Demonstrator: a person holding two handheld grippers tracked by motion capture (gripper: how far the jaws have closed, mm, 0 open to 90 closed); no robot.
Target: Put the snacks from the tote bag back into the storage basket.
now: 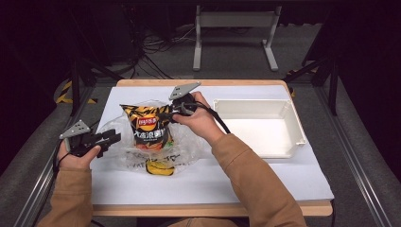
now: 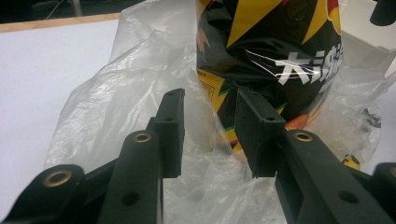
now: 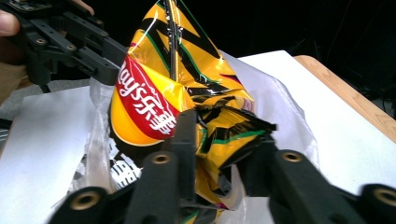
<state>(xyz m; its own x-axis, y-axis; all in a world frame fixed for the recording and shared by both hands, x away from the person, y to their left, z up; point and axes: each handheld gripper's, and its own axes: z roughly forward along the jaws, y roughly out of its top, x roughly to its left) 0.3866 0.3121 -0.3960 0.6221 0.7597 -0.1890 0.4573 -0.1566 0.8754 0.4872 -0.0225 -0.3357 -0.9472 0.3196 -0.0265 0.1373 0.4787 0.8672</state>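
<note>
A yellow and black chip bag (image 1: 147,128) stands partly inside a clear plastic bag (image 1: 187,146) on the white-covered table. My right gripper (image 1: 172,112) is shut on the chip bag's upper right edge; in the right gripper view the crumpled foil of the chip bag (image 3: 168,88) is pinched between the jaws of my right gripper (image 3: 219,154). My left gripper (image 1: 111,138) is open at the plastic bag's left edge. In the left gripper view, my left gripper (image 2: 210,133) has loose film of the plastic bag (image 2: 135,79) lying between its spread jaws, with the chip bag (image 2: 275,56) just behind.
An empty white tray (image 1: 295,123) sits at the right of the table. The white sheet (image 1: 227,179) covers most of the wooden top. A metal stand and cables are on the floor beyond the far edge.
</note>
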